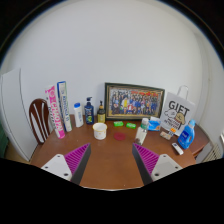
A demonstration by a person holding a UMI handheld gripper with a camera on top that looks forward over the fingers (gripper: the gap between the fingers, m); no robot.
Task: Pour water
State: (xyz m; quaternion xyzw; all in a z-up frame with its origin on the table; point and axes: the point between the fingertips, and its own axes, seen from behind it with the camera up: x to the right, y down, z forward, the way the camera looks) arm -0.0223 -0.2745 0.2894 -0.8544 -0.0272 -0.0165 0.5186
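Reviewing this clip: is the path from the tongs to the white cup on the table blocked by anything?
Nothing visible blocks it. The tongs are open and empty, and only bare wooden table lies between their fingers and the white cup. The bottles and the framed photo stand beyond the cup, near the wall.

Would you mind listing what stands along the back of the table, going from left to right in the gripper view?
Wooden chair → pink box → white bottle → dark blue bottle → framed group photo → white bag with lettering. The open tongs hold nothing, well short of them all.
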